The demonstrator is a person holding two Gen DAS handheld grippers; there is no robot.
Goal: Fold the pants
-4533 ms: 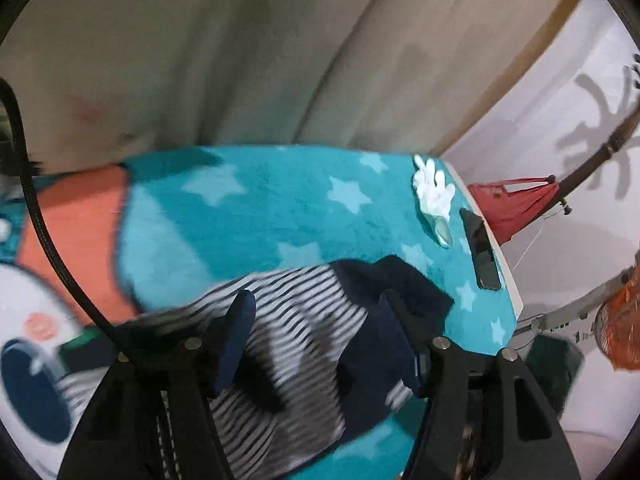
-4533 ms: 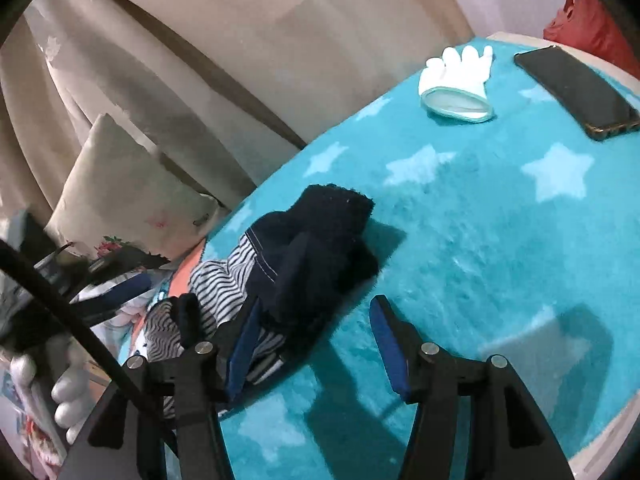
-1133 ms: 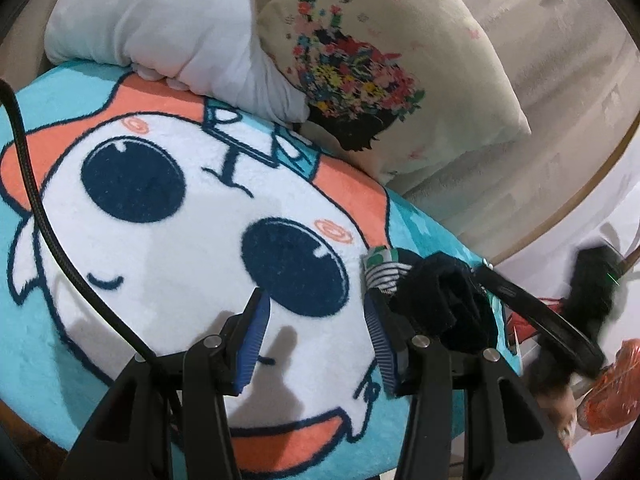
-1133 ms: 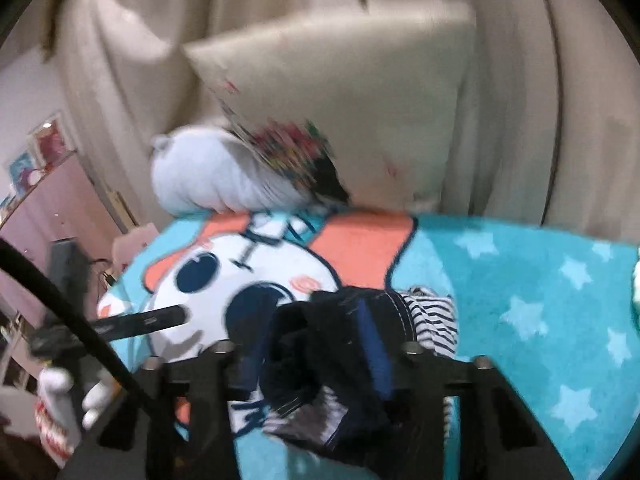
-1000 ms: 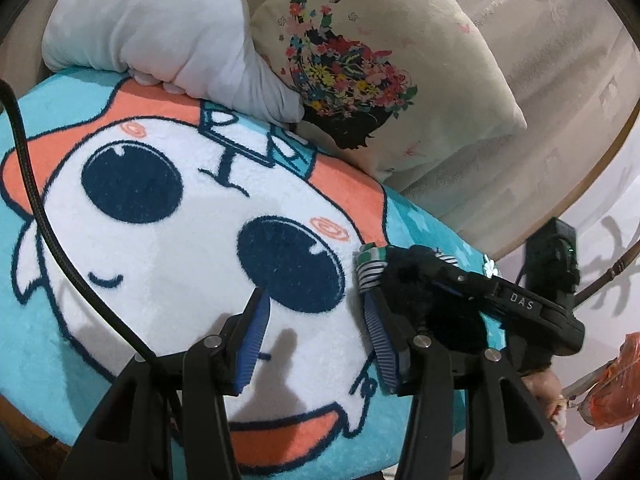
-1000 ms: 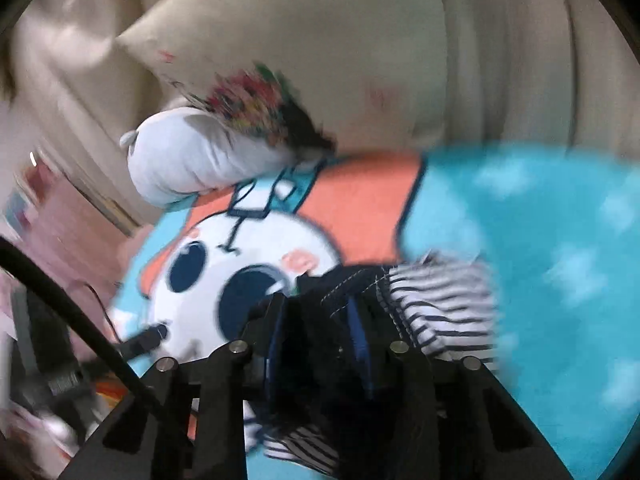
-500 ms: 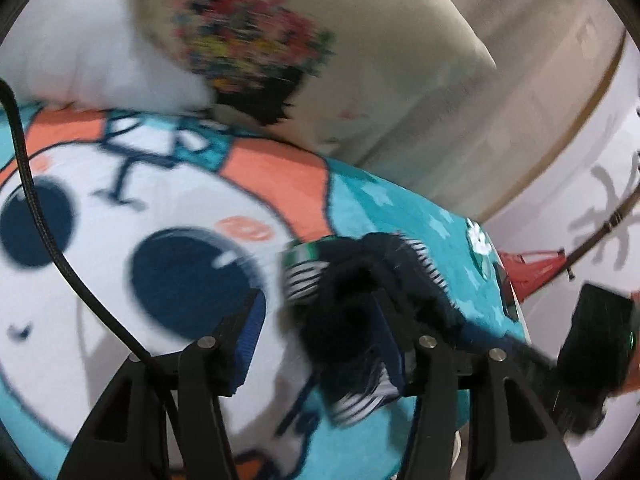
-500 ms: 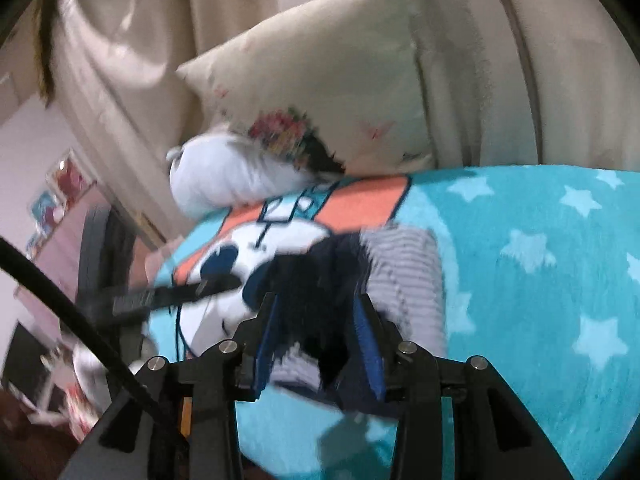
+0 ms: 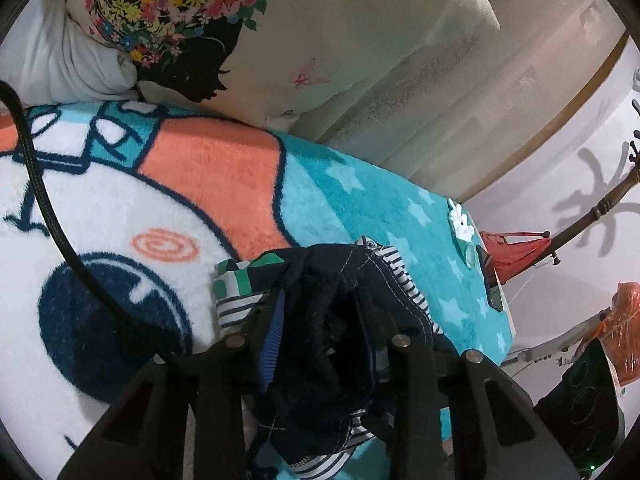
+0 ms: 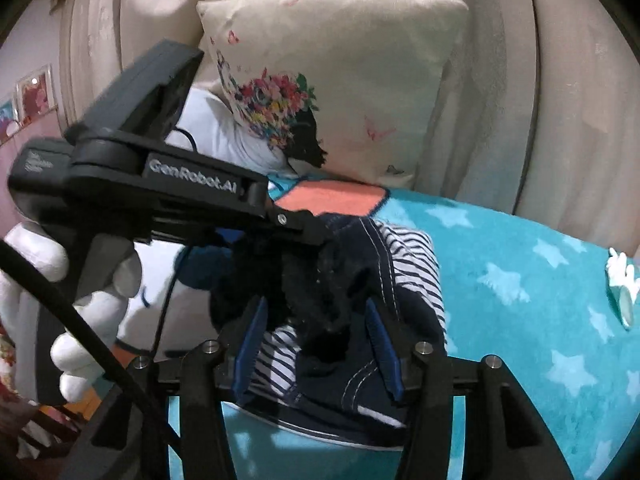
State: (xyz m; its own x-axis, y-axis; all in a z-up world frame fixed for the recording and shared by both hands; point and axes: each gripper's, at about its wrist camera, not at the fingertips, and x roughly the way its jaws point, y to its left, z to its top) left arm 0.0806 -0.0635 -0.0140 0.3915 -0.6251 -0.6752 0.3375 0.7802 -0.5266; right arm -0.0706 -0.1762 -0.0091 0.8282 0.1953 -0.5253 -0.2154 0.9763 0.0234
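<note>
The pants (image 9: 320,320) are a bunched bundle of navy fabric with a white-and-navy striped lining, lying on the cartoon blanket (image 9: 208,176). My left gripper (image 9: 320,320) has its fingers around the dark bundle and is shut on it. In the right wrist view the pants (image 10: 384,272) lie between my right gripper's (image 10: 316,340) blue pads (image 10: 250,340), which stand apart on either side of the cloth. The left gripper body (image 10: 160,184) reaches in from the left, held by a white-gloved hand (image 10: 36,256).
A floral cushion (image 9: 248,36) and a white pillow (image 9: 52,60) lean on the curtain behind the bed. A white glove (image 9: 462,226) and a phone (image 9: 490,280) lie near the bed's right edge. A coat stand and an orange bag (image 9: 624,332) stand beyond it.
My left gripper has moved onto the pants bundle and closed on it. My right gripper has come closer to the bundle, and the left gripper now fills its left side.
</note>
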